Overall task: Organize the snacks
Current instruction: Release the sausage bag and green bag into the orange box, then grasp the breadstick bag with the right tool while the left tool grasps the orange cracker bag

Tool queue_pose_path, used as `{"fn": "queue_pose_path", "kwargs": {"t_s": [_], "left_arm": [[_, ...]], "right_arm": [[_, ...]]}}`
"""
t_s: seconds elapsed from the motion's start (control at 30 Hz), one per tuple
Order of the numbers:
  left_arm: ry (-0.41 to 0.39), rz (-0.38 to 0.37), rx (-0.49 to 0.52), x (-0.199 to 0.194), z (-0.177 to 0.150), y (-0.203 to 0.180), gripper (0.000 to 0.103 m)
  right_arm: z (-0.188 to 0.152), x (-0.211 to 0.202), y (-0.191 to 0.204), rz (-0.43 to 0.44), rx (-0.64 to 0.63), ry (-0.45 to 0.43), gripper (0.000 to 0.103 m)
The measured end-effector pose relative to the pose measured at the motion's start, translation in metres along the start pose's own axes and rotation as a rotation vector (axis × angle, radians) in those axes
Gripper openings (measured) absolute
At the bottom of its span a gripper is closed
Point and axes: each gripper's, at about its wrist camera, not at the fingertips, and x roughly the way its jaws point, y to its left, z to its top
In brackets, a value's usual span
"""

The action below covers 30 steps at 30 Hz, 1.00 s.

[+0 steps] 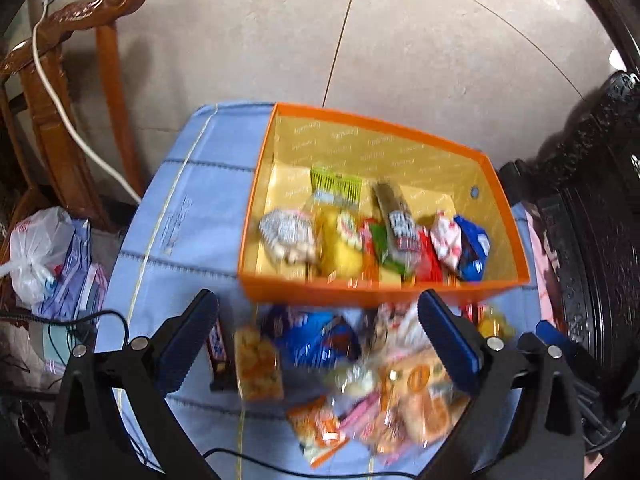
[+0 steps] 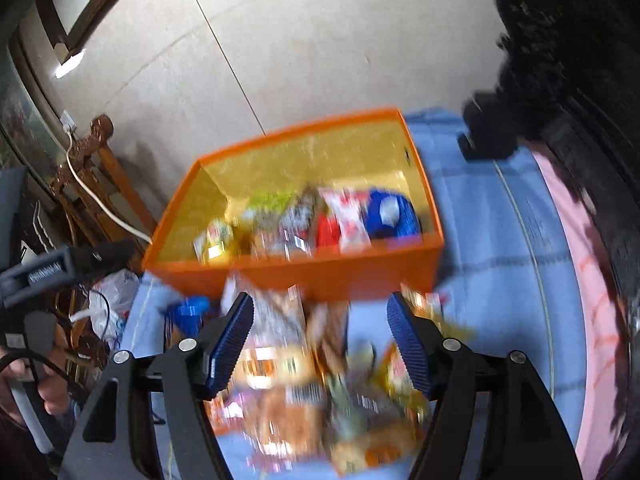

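Note:
An orange box with a yellow inside stands on a blue cloth and holds several snack packs. It also shows in the right wrist view. A pile of loose snacks lies on the cloth in front of the box, among them a blue pack and a dark chocolate bar. My left gripper is open above the pile, holding nothing. My right gripper is open above the same pile, holding nothing. Both views are blurred.
A carved wooden chair with a white cable stands left of the table. Plastic bags lie below it. Dark carved furniture stands at the right, with pink cloth along the table's right edge. Tiled floor lies beyond the box.

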Motion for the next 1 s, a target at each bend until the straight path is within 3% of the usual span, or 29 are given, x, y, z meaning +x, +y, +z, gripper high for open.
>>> {"fn": "queue_pose_path", "kwargs": {"t_s": [0.17, 0.3, 0.5, 1.0], "left_arm": [[0.053, 0.004, 0.004, 0.0, -0.044, 0.008, 0.098], [0.141, 0.012, -0.005, 0.016, -0.085, 0.016, 0.098], [0.215, 0.045, -0.019, 0.036, -0.129, 0.024, 0.098], [0.34, 0.057, -0.075, 0.081, -0.145, 0.025, 0.098]], "right_arm": [[-0.047, -0.003, -0.012, -0.012, 0.032, 0.066, 0.075], [-0.083, -0.003, -0.02, -0.013, 0.066, 0.13, 0.078], [-0.109, -0.003, -0.023, -0.005, 0.085, 0.181, 0.079], [-0.127, 0.023, -0.053, -0.083, 0.152, 0.229, 0.079]]}}
